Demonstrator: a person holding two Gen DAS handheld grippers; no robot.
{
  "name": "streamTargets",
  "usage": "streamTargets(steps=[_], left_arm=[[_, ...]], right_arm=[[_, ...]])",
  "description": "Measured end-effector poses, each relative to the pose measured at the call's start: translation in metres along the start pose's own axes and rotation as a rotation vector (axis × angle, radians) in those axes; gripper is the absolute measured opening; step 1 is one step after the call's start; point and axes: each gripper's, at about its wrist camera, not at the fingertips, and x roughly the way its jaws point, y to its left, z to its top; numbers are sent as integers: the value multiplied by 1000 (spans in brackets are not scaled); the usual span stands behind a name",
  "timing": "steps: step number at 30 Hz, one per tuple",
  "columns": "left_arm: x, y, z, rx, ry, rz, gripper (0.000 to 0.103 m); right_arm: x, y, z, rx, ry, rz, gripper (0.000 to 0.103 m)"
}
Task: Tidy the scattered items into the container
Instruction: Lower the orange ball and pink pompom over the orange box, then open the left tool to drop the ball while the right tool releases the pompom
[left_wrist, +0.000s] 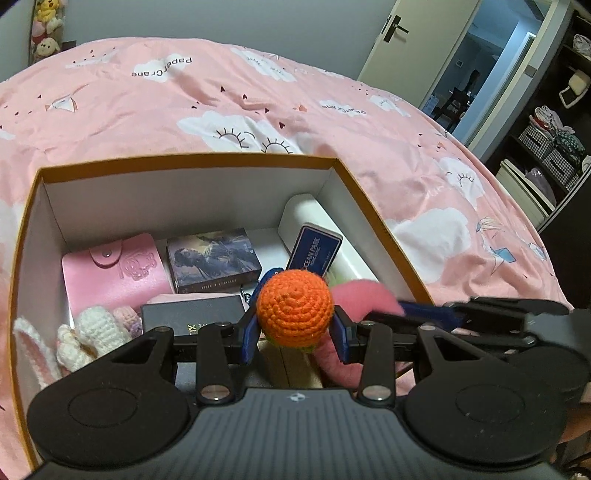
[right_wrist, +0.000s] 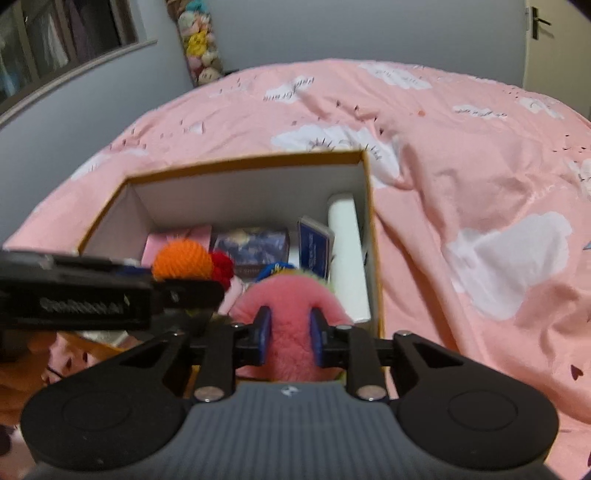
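An orange crochet ball (left_wrist: 295, 306) sits between the blue pads of my left gripper (left_wrist: 295, 326), which is shut on it above the near side of the open cardboard box (left_wrist: 184, 162). The ball (right_wrist: 183, 258) also shows at the left of the right wrist view, with a red crochet piece beside it. My right gripper (right_wrist: 290, 334) is shut on a pink fluffy plush (right_wrist: 290, 295) over the box's near right corner (right_wrist: 373, 258). Inside lie a pink wallet (left_wrist: 110, 273), a dark card box (left_wrist: 212, 258), a blue card (left_wrist: 314, 251), a white case (left_wrist: 343, 243), a black box (left_wrist: 192, 317) and a crochet bunny (left_wrist: 88, 332).
The box rests on a bed with a pink cloud-print duvet (left_wrist: 258, 99). Stuffed toys (left_wrist: 44, 29) hang at the far wall. An open door (left_wrist: 461, 74) and dark shelves with baskets (left_wrist: 546, 147) stand to the right of the bed.
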Motion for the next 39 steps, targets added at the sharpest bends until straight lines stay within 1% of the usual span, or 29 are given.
streamTargets(steps=[4,6,8,12,16,19,27,28,33,35,39], left_arm=[[6,-2,-4,7,43,-20,46],[8,-3,-6,10,54,-8,46],[9,-2,-7,5,65,-8,47],[7,1,-7,-11,89,-36,47],[6,1,-9,-21,101,-47,52],[3,0,-10,-20,101,-50,56],[-13,-9,-12,32,49,-13,57],[-17,-11,-12,40,38,-6,57],[-39,-17,-15,71,-8,62,57],[-49,-17,-17,70,-26,81,57],[-69,-14,-22,42,-58,104,57]], right_arm=[[-7,3,2,-6,-34,-25,27],[-9,4,0,-8,-45,-31,27],[-11,4,-1,-4,-51,-32,27],[-12,2,-3,5,-53,-36,27],[-11,1,-4,14,-50,-37,28],[-11,2,-6,10,-47,-36,31],[-12,5,-8,0,-46,-30,33],[-13,6,-8,-2,-50,-29,36],[-22,13,-7,-20,-67,-34,41],[-25,16,-8,-20,-69,-37,46],[-35,23,-11,-16,-84,-41,49]])
